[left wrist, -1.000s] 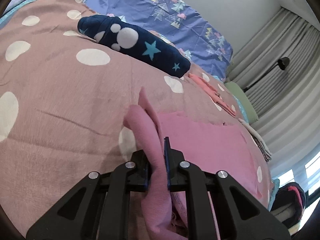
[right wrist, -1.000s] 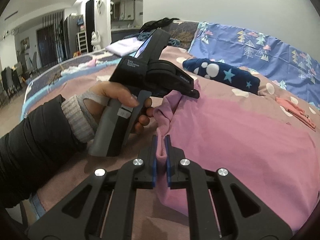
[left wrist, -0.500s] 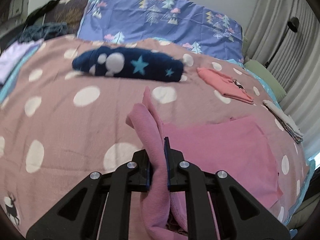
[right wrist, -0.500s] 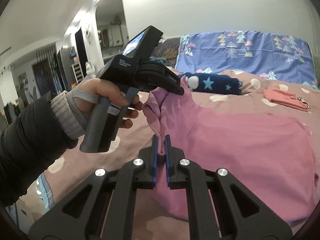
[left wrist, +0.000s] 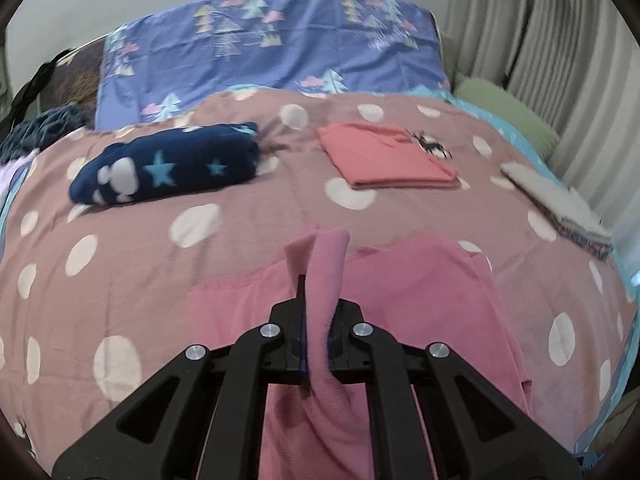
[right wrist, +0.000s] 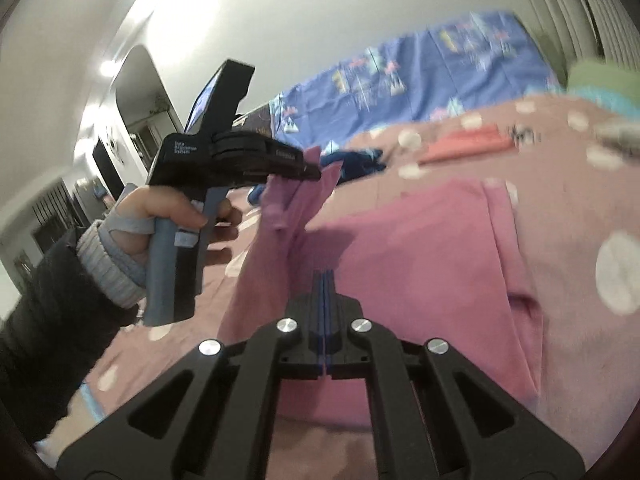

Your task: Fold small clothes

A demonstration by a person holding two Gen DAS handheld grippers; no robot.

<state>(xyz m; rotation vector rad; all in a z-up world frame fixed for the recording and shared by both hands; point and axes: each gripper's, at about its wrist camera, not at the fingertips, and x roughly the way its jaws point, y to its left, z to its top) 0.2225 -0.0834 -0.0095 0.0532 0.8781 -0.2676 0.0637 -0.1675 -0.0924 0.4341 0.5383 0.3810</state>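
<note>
Soft, even light falls on the spotted bedspread [left wrist: 240,216]. Bright ceiling glare washes the wall above the doorway [right wrist: 136,92]. Fisheye bending curves everything round it; beyond it, far things smear with motion blur.

In the left wrist view, a fold of the garment [left wrist: 324,280] stands between the fingers [left wrist: 298,292] of the left gripper [left wrist: 318,312] and rises past their tips; the rest spreads on the bedspread [left wrist: 160,264] under and to the right of them. Beyond the fingertips to the left lies a rolled bundle [left wrist: 168,170], beyond to the right a folded top [left wrist: 388,156], and far right a flat stack [left wrist: 556,204]. Behind all 3 leans a pillow [left wrist: 272,48].

In the right wrist view, the right gripper [right wrist: 323,292] has the garment [right wrist: 400,260] ahead of its fingers [right wrist: 318,300], and the left gripper [right wrist: 308,170] holds 1 raised corner ahead to the left.
</note>
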